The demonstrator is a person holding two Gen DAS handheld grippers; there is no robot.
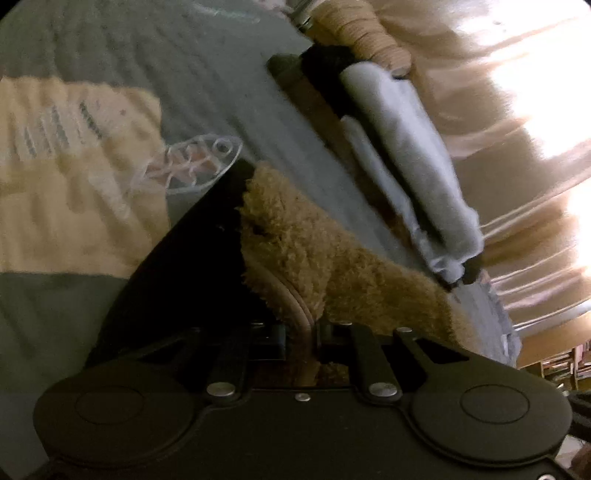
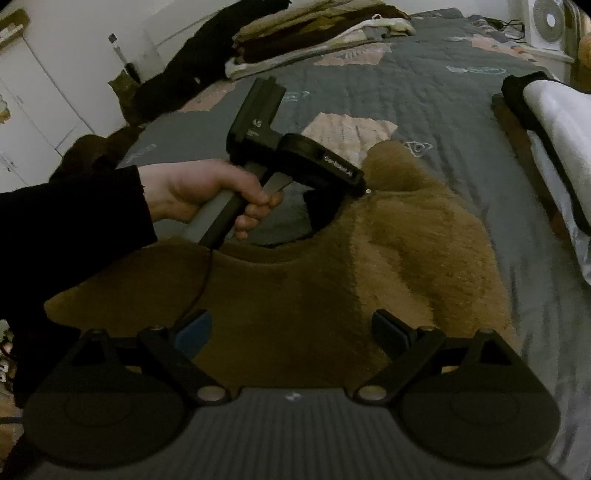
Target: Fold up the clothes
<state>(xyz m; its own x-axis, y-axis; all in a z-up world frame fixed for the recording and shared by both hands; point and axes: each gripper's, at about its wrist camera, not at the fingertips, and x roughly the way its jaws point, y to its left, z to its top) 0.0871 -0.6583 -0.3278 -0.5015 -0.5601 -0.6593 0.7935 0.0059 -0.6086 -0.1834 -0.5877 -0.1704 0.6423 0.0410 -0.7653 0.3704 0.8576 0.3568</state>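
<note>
A brown fleece garment (image 2: 406,251) lies spread on the grey quilted bed (image 2: 424,92). In the right wrist view a hand (image 2: 199,192) holds my left gripper (image 2: 364,189) at the garment's far edge, beside a curved opening. In the left wrist view that left gripper (image 1: 300,328) is shut on a fold of the brown fleece (image 1: 295,240), which rises between the jaws. My right gripper (image 2: 291,332) hovers open over the near part of the garment, with nothing between its blue-padded fingers (image 2: 194,332).
A folded white garment on a black one (image 2: 554,118) lies along the bed's right edge. A pile of folded clothes (image 2: 295,37) and dark clothing (image 2: 177,74) sit at the far end. A white fan (image 2: 550,22) stands at the back right. Pale curtains (image 1: 517,129) hang beyond the bed.
</note>
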